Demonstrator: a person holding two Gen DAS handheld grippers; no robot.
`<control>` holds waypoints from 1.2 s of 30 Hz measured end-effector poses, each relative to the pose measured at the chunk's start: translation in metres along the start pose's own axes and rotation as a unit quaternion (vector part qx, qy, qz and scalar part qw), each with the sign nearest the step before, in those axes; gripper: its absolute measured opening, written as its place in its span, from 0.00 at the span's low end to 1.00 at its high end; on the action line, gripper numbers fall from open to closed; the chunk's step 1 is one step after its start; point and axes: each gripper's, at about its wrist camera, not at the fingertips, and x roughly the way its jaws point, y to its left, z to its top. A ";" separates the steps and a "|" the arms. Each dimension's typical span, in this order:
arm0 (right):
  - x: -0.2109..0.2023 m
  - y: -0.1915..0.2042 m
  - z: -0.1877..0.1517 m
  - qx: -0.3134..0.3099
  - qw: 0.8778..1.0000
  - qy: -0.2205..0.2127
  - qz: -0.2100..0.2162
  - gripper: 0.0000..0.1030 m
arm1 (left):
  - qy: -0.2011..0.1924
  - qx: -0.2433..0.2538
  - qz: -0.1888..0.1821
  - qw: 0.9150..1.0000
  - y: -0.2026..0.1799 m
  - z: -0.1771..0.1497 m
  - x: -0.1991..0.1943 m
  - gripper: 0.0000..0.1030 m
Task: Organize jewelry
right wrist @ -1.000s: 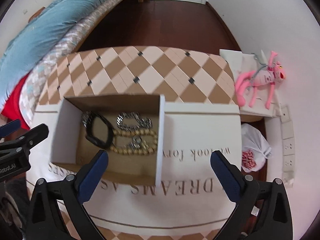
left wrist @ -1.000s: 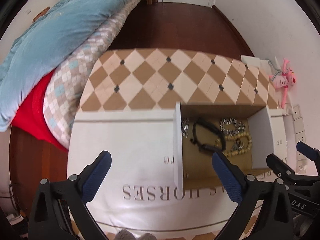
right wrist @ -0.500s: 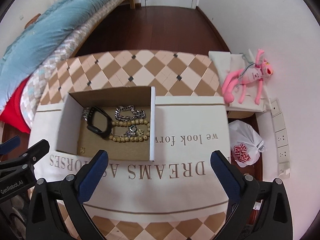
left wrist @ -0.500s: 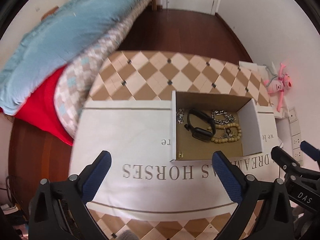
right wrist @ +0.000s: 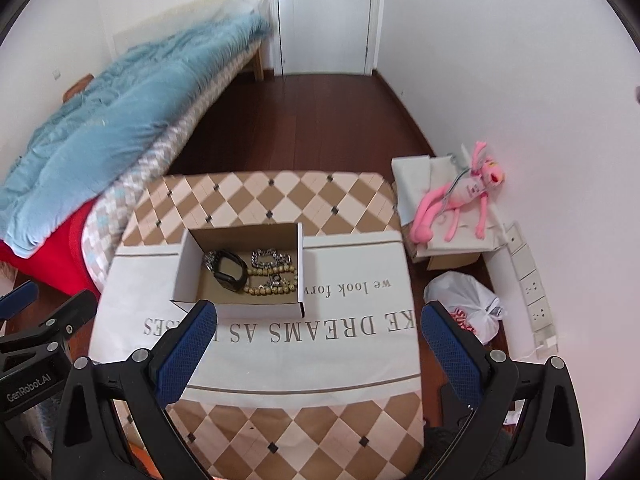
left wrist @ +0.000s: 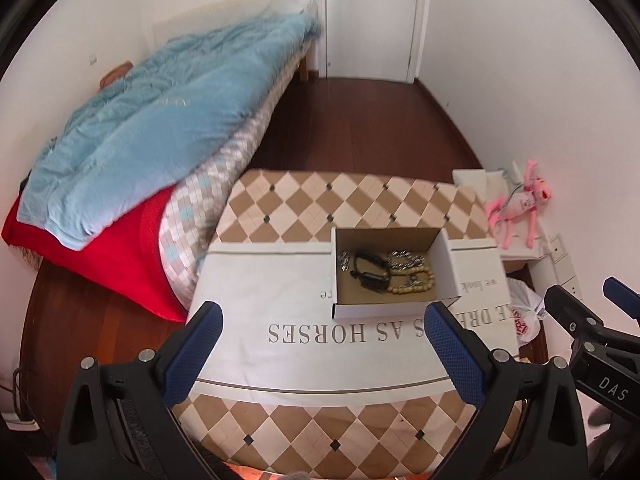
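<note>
An open cardboard box (left wrist: pixel 444 256) (right wrist: pixel 185 264) stands on a white printed cloth over a checkered table. Inside lie a black watch (left wrist: pixel 370 274) (right wrist: pixel 230 270), a silver chain (left wrist: pixel 406 257) (right wrist: pixel 270 258) and a beige bead bracelet (left wrist: pixel 414 286) (right wrist: pixel 272 286). My left gripper (left wrist: pixel 324 344) is open and empty, held high above the table's near side. My right gripper (right wrist: pixel 318 342) is open and empty too, beside it at the same height. Each gripper shows at the edge of the other's view.
A bed with a blue duvet (left wrist: pixel 152 120) and red sheet (left wrist: pixel 120 248) stands left of the table. A pink plush toy (right wrist: pixel 460 200) lies on a box at the right, with a white plastic bag (right wrist: pixel 468 304) below it. A door (right wrist: pixel 324 16) is at the back.
Both grippers have pulled up and back from the box, so it looks smaller and more of the room shows. Both stay open and empty.
</note>
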 end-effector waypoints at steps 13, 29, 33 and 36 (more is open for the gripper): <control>-0.107 -0.009 -0.009 0.008 0.995 -0.094 -0.016 1.00 | -0.044 -0.005 -0.003 0.999 -0.004 -0.006 -0.082 1.00; -0.126 -0.012 -0.011 0.012 0.995 -0.095 -0.012 1.00 | -0.030 -0.007 -0.009 0.999 -0.013 -0.009 -0.095 1.00; -0.113 -0.013 -0.004 0.015 0.996 -0.083 -0.016 1.00 | -0.016 -0.009 -0.010 1.000 -0.014 -0.002 -0.082 1.00; -0.100 -0.012 0.003 0.015 0.997 -0.072 -0.015 1.00 | -0.009 -0.011 -0.006 1.000 -0.013 0.006 -0.069 1.00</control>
